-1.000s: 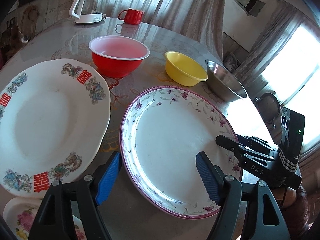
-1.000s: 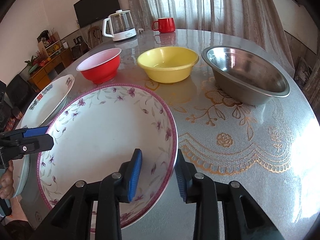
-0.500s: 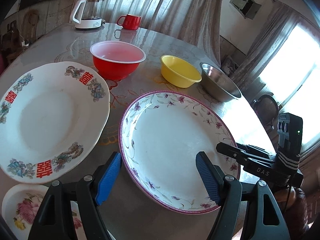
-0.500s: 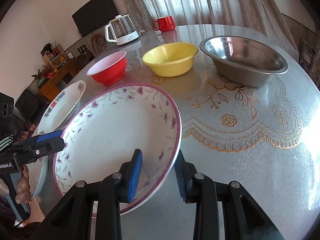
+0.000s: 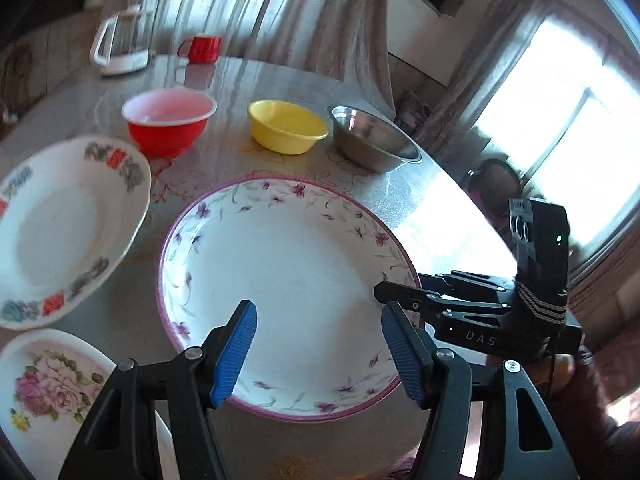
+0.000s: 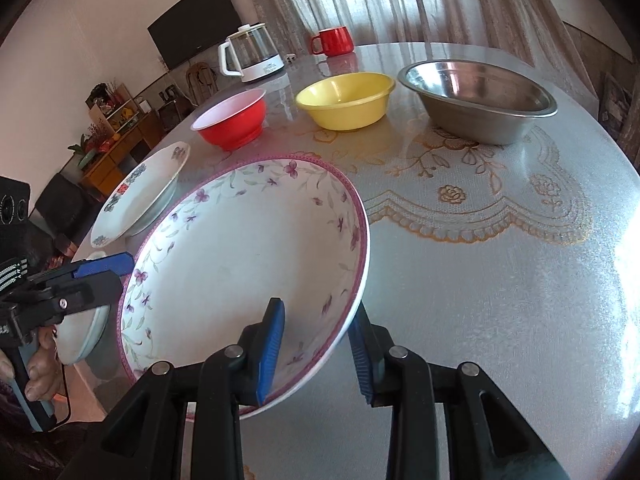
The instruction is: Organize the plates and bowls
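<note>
At lower right of the left view, "DAS" marked the right hand-held gripper [image 5: 394, 300], clamped on the glossy floral plate [image 5: 288, 280]; the left hand-held gripper [image 5: 316, 354] was closing, empty.

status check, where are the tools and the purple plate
Right tool clamped on purple plate rim, plate tilted off the table. Left tool closing over plate's near edge, not gripping. Nothing in the way.

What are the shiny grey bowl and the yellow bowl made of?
The grey bowl looks like polished metal, probably steel: it mirrors light and has a thin rolled rim. The yellow bowl looks like plastic: one even colour with a soft, dull shine.
</note>
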A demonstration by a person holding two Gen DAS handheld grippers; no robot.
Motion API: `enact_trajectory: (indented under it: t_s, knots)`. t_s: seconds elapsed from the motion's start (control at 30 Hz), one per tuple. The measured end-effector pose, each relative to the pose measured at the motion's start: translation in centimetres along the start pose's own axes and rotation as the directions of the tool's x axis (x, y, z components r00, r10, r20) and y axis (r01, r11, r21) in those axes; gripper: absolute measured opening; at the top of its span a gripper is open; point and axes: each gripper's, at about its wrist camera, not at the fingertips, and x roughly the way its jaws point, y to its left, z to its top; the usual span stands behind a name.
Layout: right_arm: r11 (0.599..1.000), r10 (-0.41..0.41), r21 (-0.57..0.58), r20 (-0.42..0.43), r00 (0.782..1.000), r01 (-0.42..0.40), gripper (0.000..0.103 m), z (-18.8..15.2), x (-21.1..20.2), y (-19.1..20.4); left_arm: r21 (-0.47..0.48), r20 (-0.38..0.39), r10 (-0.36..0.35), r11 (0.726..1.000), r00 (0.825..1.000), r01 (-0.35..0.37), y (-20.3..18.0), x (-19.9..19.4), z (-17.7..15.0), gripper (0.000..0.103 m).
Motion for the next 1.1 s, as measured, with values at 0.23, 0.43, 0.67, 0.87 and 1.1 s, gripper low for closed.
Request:
enact_trajectory:
  t_s: [0.23, 0.43, 0.67, 0.87, 1.1]
  knots:
    - [0.989, -0.133, -0.068, 0.019, 0.991, 0.134, 0.025, -0.2, 0.5, 1.9, -0.007, 0.03, -0.032, 0.999, 0.999, 0.033, 0.3, -1.7, 0.3, 0.072]
    - [0.983, -0.16, -0.089, 0.019, 0.987, 0.161, 0.025, -0.2, 0.5, 2.1, -0.106, 0.039, 0.057, 0.993, 0.998, -0.052, 5.1, -2.5, 1.4, 0.076]
    - [0.991, -0.13, -0.034, 0.028, 0.991, 0.131, 0.028, -0.5, 0.5, 1.6, -0.113, -0.03, 0.077, 0.99, 0.997, -0.08, 6.6, -0.6, 1.4, 0.076]
    - [0.991, -0.13, -0.038, 0.021, 0.991, 0.131, 0.029, -0.3, 0.6, 1.7, -0.114, -0.082, 0.061, 0.991, 0.995, -0.07, 6.8, 2.0, 1.7, 0.076]
    - [0.992, -0.107, -0.061, 0.028, 0.994, 0.108, 0.029, -0.6, 0.5, 2.1, -0.123, -0.069, 0.058, 0.99, 0.996, -0.067, 6.8, 2.0, 1.6, 0.076]
